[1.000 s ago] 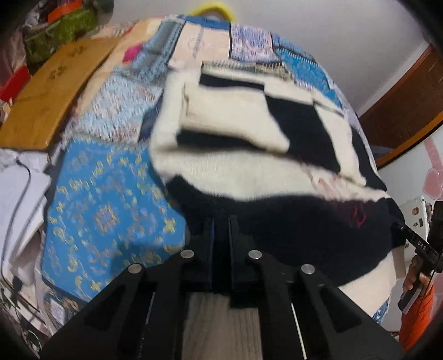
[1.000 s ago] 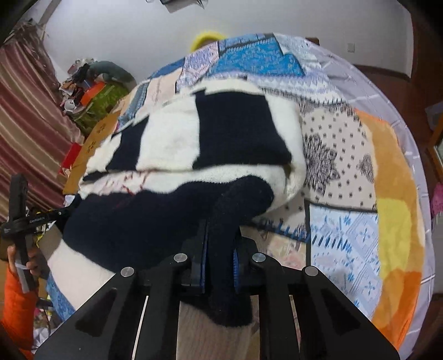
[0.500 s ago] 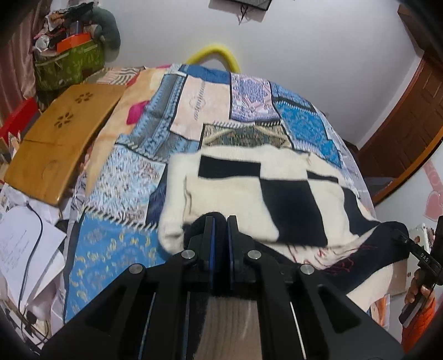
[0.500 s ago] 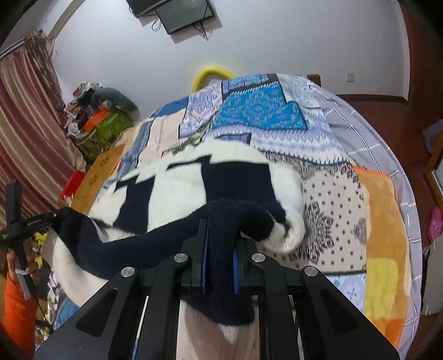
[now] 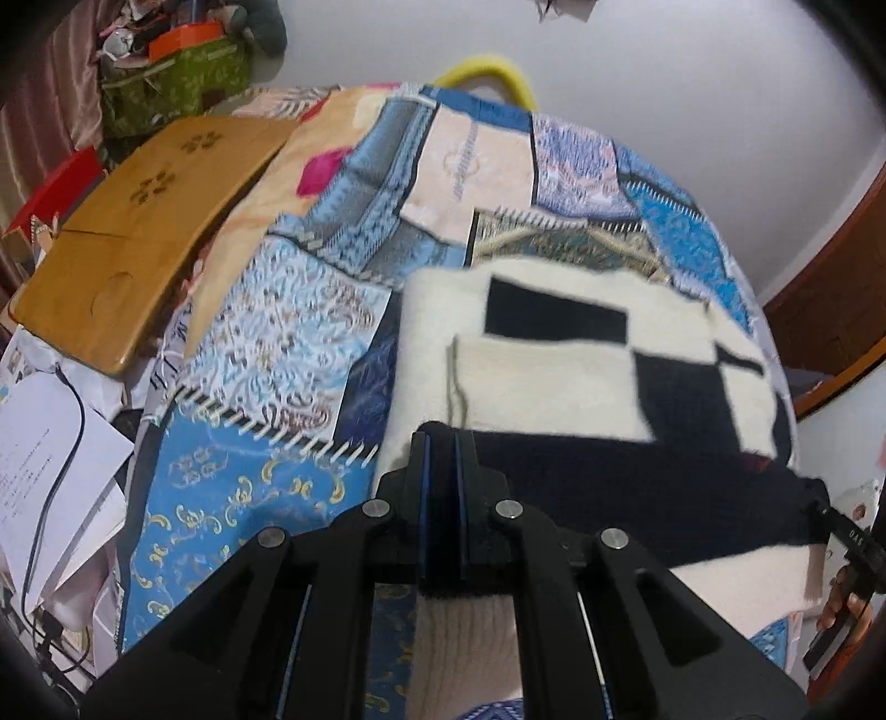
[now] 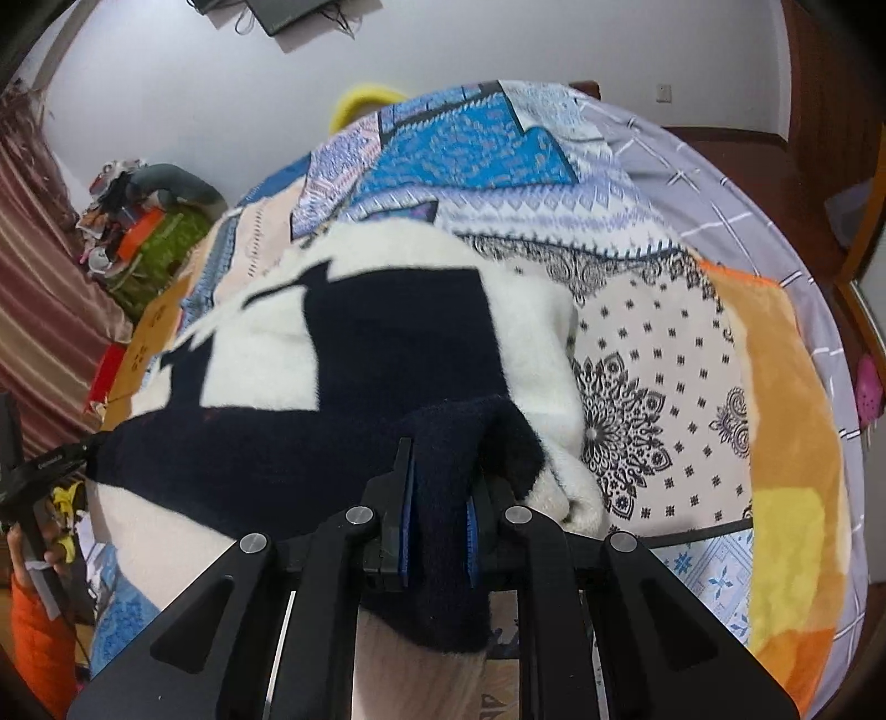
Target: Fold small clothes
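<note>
On the patchwork bed (image 5: 266, 310), my left tongs (image 5: 441, 443) pinch the near dark hem of the black-and-cream sweater (image 5: 554, 382); it spreads rightward to my right tongs (image 6: 437, 471), clamped on a bunched dark fold.

Lighting: even, soft indoor light, moderately bright; source not visible. White wall (image 6: 498, 50) evenly lit, no glare. Shadows: faint, diffuse, close under the folded knit sweater (image 5: 554, 376). Blur: motion smear on the sweater's dark edges in both wrist views; quilt (image 5: 266, 310) pattern softened. Sharpest: black tool arms in the foreground. Distortion: strong fisheye bending, bed bulging dome-like; dark vignette at all corners. Colours saturated, slight noise.
</note>
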`<state>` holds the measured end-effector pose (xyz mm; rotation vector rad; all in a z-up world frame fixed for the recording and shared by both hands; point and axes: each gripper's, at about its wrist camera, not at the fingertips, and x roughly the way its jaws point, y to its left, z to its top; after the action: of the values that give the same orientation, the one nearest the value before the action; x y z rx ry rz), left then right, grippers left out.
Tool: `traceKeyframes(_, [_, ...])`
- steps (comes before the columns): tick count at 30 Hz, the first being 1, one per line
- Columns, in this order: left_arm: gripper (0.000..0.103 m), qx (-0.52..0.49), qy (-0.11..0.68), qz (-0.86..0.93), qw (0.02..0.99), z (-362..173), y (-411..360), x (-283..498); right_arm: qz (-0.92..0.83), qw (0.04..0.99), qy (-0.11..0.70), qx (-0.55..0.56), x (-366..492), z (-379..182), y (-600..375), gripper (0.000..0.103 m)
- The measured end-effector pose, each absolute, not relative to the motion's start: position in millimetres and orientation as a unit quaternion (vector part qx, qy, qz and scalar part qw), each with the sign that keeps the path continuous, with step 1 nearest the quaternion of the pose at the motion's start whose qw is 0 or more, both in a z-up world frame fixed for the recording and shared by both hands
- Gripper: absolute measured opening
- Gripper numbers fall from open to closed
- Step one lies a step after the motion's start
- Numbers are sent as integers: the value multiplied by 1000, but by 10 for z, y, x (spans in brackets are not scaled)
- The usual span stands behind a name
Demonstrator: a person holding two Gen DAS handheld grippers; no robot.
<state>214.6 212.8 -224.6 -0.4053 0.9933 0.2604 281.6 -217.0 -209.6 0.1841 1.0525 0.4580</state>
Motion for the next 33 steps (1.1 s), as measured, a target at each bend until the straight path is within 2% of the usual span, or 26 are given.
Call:
traceKeyframes(4, [11,-168,482,126,851,-2298,2071,2150,216,836,498,75,2795,-2061,-2151,15])
traceKeyframes(6, [26,-156,485,130,850,-2279,2053,2148,217,835,501,72,2786,-2034,-2145,17])
traceKeyframes(7, [43,-151,487,134,850,-2268,2050,2146,217,834,502,69,2780,-2020,-2143,18])
traceKeyframes(8, [53,-147,486,137,850,-2250,2051,2130,217,833,505,67,2772,-2009,-2144,19])
traceKeyframes(11, [55,-143,482,137,853,-2195,2055,2070,219,831,507,64,2724,-1957,-2163,26])
traceKeyframes(13, [59,-143,485,135,852,-2164,2064,2024,218,832,507,64,2688,-1928,-2185,41])
traceKeyframes(15, [66,-142,485,139,852,-2137,2071,1972,215,835,503,59,2633,-1880,-2205,49])
traceKeyframes(19, [71,-141,484,143,852,-2093,2084,1826,213,842,493,51,2524,-1775,-2283,56])
traceKeyframes(33, [73,-172,513,110,834,-2367,1941,1542,223,817,522,98,2128,-1982,-2432,58])
